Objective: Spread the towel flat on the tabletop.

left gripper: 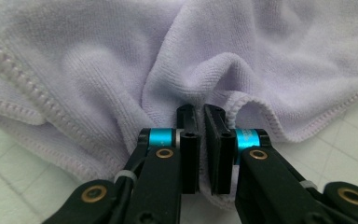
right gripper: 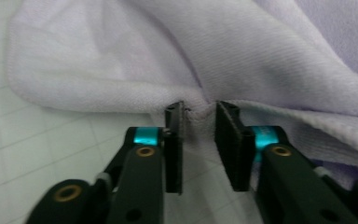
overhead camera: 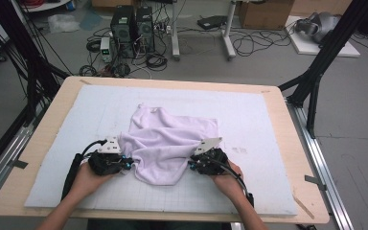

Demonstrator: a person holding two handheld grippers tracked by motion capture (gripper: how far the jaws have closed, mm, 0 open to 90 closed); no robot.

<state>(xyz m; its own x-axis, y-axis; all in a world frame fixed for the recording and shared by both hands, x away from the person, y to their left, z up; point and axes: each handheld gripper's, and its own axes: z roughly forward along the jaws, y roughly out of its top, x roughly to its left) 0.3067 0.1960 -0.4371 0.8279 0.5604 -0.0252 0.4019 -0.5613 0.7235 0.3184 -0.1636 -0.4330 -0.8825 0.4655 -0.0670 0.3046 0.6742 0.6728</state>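
A: Starting with the biggest thing: a pale wooden counter (overhead camera: 287, 143) carries a white gridded mat (overhead camera: 249, 187), and on the middle of that mat lies a crumpled lavender microfibre towel (overhead camera: 165, 139), bunched toward the near edge.

B: And the hands?

A: Both come in from the near side. The left gripper (overhead camera: 130, 163) meets the towel's left edge, the right gripper (overhead camera: 190, 166) its right edge, low on the mat.

B: Are they holding it?

A: In the left gripper view the left gripper's fingers (left gripper: 189, 140) are pressed nearly together with a thin stitched fold of the towel (left gripper: 121, 60) pinched between them. In the right gripper view the right gripper's fingers (right gripper: 173, 140) stand a little farther apart, with a puckered ridge of the towel (right gripper: 121, 60) drawn in between their tips; I judge that a pinch too, though shallower.

B: What could go wrong from here?

A: The right-hand hold looks the weaker one. Only a small pucker sits at the fingertips, so a quick lift or sideways pull could drag the cloth out. The left pair seems to have caught a fold rather than a true corner, so spreading may leave the towel twisted or doubled. And if the hands pull unevenly, the loose bunch in the middle could drag across the mat instead of opening.
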